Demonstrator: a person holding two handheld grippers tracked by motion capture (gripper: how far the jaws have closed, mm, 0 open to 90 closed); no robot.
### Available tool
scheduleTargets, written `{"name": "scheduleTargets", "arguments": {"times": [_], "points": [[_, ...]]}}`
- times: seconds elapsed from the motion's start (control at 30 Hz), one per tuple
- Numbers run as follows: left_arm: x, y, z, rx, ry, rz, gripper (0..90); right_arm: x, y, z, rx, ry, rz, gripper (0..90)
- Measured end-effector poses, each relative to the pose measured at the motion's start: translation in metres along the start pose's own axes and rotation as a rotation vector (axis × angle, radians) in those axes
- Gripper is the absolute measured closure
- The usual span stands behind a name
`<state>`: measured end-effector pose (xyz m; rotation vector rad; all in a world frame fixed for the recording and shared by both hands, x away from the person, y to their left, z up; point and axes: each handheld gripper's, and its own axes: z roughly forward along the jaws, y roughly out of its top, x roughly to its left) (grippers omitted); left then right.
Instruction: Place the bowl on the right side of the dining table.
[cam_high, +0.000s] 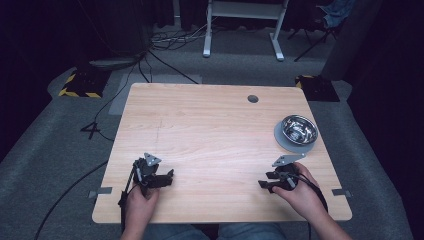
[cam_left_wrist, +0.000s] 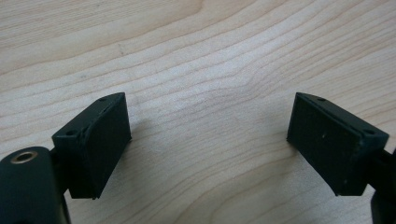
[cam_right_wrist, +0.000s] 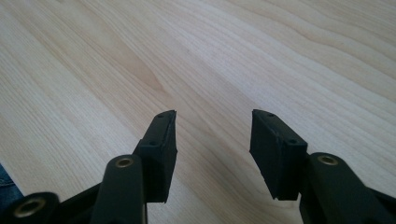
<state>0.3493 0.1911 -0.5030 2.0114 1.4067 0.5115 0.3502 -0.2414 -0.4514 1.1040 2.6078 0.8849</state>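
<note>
Both grippers, left (cam_high: 159, 179) and right (cam_high: 270, 182), rest low with fingers apart, empty; the steel bowl (cam_high: 299, 129) at right could skid if nudged.

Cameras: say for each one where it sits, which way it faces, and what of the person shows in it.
High view: above the person's side, facing forward and down on the table, bowl on a plate; both forearms, left hand-held gripper, right hand-held gripper.
Left gripper view: on the left hand-held gripper, facing bare wood between open jaws.
Right gripper view: on the right hand-held gripper, the same, jaws open.
Shared: the wooden tabletop.
</note>
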Motion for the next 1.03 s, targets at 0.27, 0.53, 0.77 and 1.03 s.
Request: {"name": "scheduleTargets", "arguments": {"times": [0.27,0.53,0.77,1.03], "points": [[0.0,0.0,0.0,0.0,0.0,0.0,13.4,0.006,-0.015,0.011,-0.041,-0.012,-0.022,51.8],[0.0,0.0,0.0,0.0,0.0,0.0,13.4,0.013,-0.026,0.017,-0.107,-0.028,-0.04,52.4],[0.0,0.0,0.0,0.0,0.0,0.0,13.4,0.017,-0.038,0.027,-0.161,-0.034,-0.059,49.6],[0.0,0.0,0.0,0.0,-0.001,0.001,13.4,0.019,-0.044,0.034,-0.242,-0.051,-0.071,42.8]]}}
